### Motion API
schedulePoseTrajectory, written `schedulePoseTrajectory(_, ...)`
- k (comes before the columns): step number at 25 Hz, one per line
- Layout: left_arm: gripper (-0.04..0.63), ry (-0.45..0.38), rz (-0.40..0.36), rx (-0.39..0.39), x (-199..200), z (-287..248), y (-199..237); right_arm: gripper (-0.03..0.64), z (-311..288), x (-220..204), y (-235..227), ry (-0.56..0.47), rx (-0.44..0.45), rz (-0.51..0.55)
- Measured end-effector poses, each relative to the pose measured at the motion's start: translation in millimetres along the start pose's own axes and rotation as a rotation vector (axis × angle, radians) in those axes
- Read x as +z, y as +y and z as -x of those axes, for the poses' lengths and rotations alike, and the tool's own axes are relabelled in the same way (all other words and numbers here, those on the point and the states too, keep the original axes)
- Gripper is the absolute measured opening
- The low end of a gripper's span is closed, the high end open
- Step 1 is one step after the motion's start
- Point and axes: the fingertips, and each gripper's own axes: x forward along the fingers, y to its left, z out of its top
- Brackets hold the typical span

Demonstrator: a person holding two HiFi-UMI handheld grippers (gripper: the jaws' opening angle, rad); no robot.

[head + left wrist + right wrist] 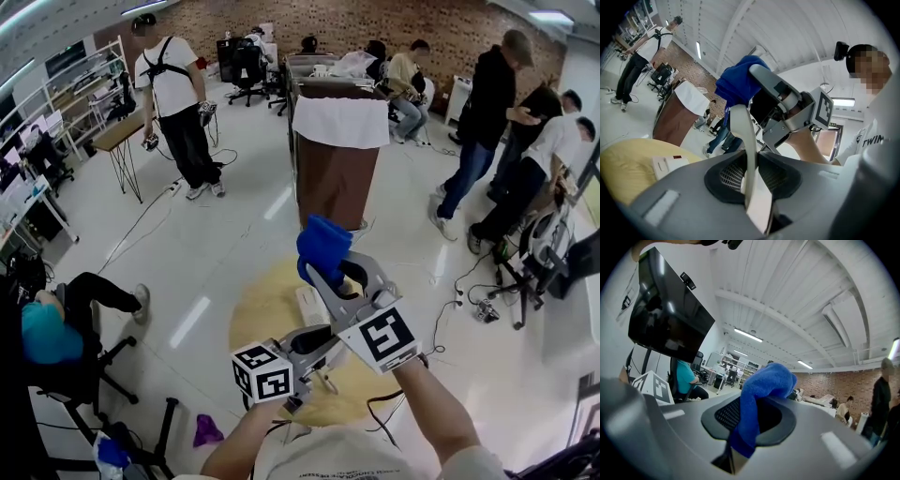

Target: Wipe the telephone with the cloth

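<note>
My right gripper (325, 269) is raised over the table and shut on a bunched blue cloth (322, 246); in the right gripper view the cloth (765, 380) bulges out of the closed jaws. My left gripper (317, 343) sits just below it, shut on a cream-white telephone handset (744, 140) that stands edge-on between its jaws. The left gripper view shows the cloth (738, 84) hanging close above the handset's far end. The white telephone base (312, 306) rests on the round yellow table (255, 309), also visible as the base (668, 165) at lower left.
A tall brown cabinet (336, 173) draped with a white sheet stands beyond the table. Several people stand or sit around the room. A seated person in teal (45, 333) is at the left. A purple rag (206, 430) and cables lie on the floor.
</note>
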Motion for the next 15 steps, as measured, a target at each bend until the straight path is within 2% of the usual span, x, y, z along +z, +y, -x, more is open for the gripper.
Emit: schedulePoseTrajectory(15,0.074,-0.014,-0.004,0.029,7.1,1.9,9.8,0.071,6.2,5.6,38.0,-0.014,0.069,-0.026)
